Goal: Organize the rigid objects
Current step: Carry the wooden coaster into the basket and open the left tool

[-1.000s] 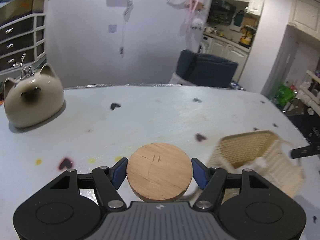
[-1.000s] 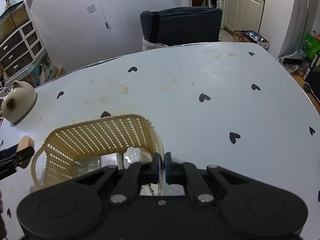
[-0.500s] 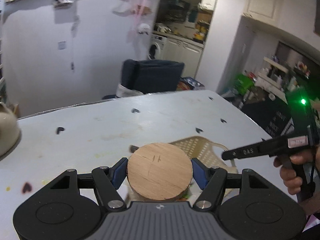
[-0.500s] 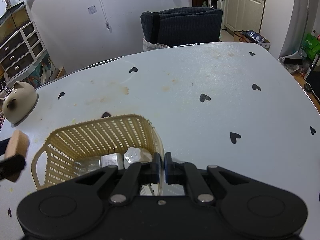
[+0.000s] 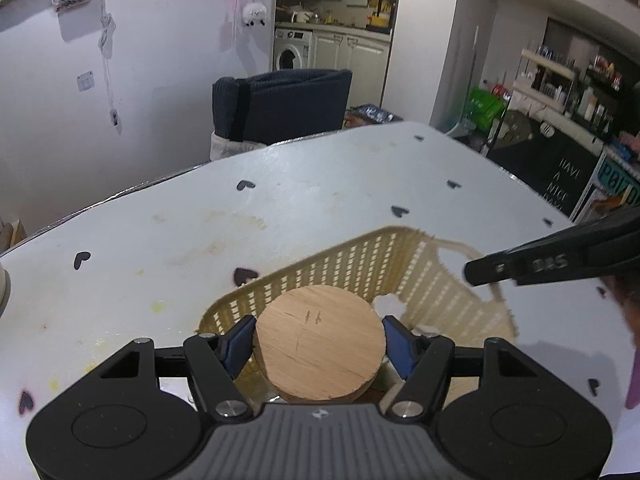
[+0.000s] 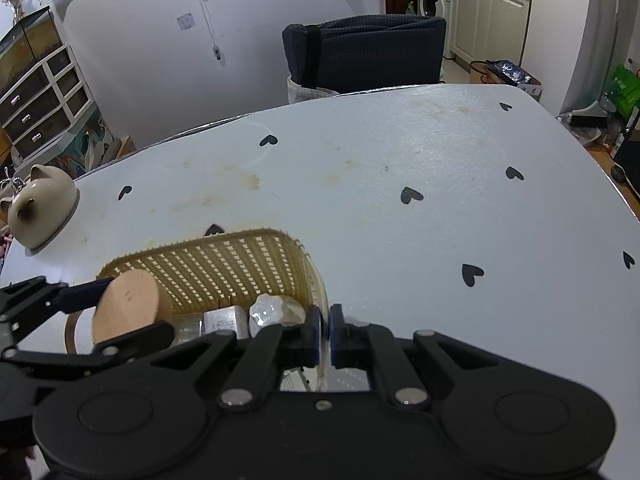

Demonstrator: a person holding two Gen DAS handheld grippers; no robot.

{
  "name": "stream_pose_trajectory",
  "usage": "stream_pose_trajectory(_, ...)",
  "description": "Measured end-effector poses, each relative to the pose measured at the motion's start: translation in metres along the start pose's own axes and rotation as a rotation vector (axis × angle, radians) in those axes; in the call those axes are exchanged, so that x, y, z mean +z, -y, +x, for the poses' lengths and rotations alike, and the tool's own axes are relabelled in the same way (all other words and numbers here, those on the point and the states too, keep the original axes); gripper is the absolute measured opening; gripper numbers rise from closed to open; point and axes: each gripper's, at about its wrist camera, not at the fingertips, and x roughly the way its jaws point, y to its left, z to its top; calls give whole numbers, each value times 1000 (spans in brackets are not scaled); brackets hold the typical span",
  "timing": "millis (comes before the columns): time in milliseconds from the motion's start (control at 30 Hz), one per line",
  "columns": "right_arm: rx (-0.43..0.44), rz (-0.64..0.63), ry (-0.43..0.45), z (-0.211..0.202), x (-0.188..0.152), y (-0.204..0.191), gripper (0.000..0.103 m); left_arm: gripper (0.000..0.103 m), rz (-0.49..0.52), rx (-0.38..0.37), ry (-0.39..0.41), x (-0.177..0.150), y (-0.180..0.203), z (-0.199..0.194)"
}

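Two blue pads of the left gripper pinch a round wooden disc above the cream basket. Right wrist view: right gripper pressed together on the basket's rim, disc to its left

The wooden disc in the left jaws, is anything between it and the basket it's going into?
Nothing visible blocks it. The wooden disc hangs over the open top of the basket, near its left end. A small white box and a white lumpy object lie toward the right gripper, which pinches the rim.
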Motion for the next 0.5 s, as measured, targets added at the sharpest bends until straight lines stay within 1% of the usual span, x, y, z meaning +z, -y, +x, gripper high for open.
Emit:
stream_pose_trajectory(300,4,1,1,0,0,1,5,68,7,48,-9,-1,-5,10)
stream_pose_trajectory(400,3,1,1,0,0,1,5,69,6,44,-10,-2,-7,11)
stream_pose_trajectory(467,3,1,1,0,0,1,5,73,8,37,-14,-2,-6,11)
stream_pose_trajectory(500,3,1,0,0,0,1,5,78,8,28,-16,-2,-5,10)
